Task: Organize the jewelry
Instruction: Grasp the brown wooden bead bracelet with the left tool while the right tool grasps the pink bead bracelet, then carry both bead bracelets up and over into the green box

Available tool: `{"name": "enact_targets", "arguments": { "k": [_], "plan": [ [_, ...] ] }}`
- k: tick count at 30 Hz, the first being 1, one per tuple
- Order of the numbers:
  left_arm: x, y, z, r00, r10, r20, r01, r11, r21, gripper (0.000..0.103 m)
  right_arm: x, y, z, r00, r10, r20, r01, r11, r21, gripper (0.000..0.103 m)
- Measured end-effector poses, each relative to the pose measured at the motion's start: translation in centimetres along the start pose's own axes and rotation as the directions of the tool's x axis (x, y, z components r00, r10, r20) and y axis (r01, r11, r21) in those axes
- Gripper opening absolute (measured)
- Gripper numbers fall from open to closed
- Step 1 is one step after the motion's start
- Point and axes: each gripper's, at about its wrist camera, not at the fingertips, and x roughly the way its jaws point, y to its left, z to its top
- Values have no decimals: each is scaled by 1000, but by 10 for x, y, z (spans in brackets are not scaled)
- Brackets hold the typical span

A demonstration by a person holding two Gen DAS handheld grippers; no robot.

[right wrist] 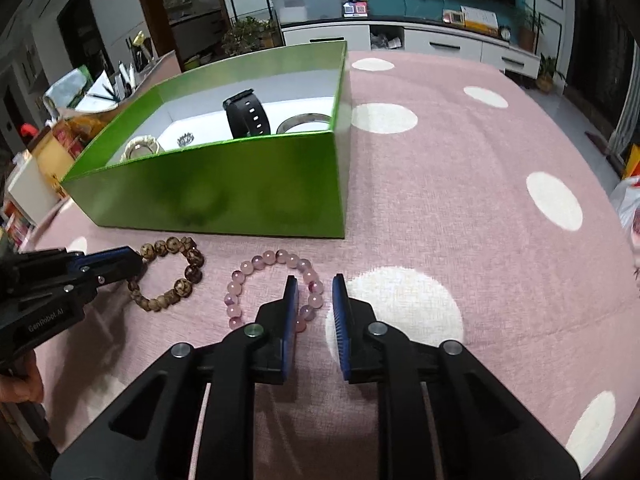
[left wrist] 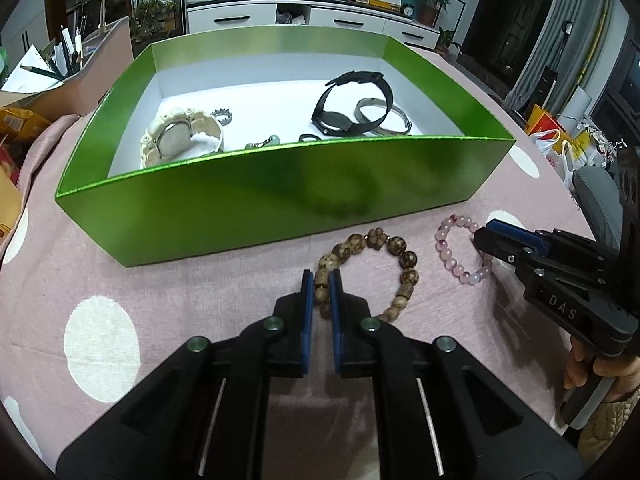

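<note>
On the pink cloth, in front of the green box [left wrist: 280, 148], lie two bead bracelets. My left gripper [left wrist: 321, 280] is shut on the left side of the brown wooden-bead bracelet [left wrist: 400, 244], its blue pads pressing a bead. Seen from the right wrist, the left gripper [right wrist: 138, 268] sits at the brown bracelet's [right wrist: 192, 270] left edge. My right gripper [right wrist: 316, 280] stands open astride the right side of the pink bead bracelet [right wrist: 244, 276]; a gap shows beside the beads. From the left wrist, the right gripper [left wrist: 486, 236] is at the pink bracelet [left wrist: 452, 224].
The box holds a cream watch [left wrist: 180, 140], a black watch [left wrist: 352, 108], a silver bangle [left wrist: 384, 118] and small rings. A pen holder [left wrist: 68, 60] and snack bags stand left of the box. The dotted tablecloth [right wrist: 480, 200] stretches to the right.
</note>
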Motion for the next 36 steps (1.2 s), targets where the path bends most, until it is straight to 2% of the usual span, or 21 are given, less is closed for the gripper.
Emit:
{"name": "enact_targets", "arguments": {
  "k": [2, 4, 9, 12, 22, 36],
  "plan": [
    [4, -1, 0, 1000, 3, -4, -3, 1000, 4, 8, 1, 7, -1, 999, -35, 7, 35, 998, -45, 18],
    [5, -2, 0, 1000, 6, -1, -6, 1000, 10, 8, 2, 13, -2, 998, -54, 11, 55, 995, -88, 9],
    [7, -7, 0, 1000, 26, 1, -26, 998, 54, 8, 4, 22, -2, 995, -94, 21, 96, 985, -142, 7],
    [5, -3, 0, 1000, 7, 4, -7, 1000, 28, 8, 0, 21, -3, 998, -62, 18, 64, 990, -129, 7],
    [-31, -1, 8, 997, -32, 75, 32, 999, -1, 8, -44, 29, 9, 993, 0, 116, 16, 990, -137, 7],
    [-92, 4, 44, 981, -82, 176, 84, 996, -2, 8, -105, 26, 50, 964, 83, 251, -51, 990, -131, 7]
  ]
}}
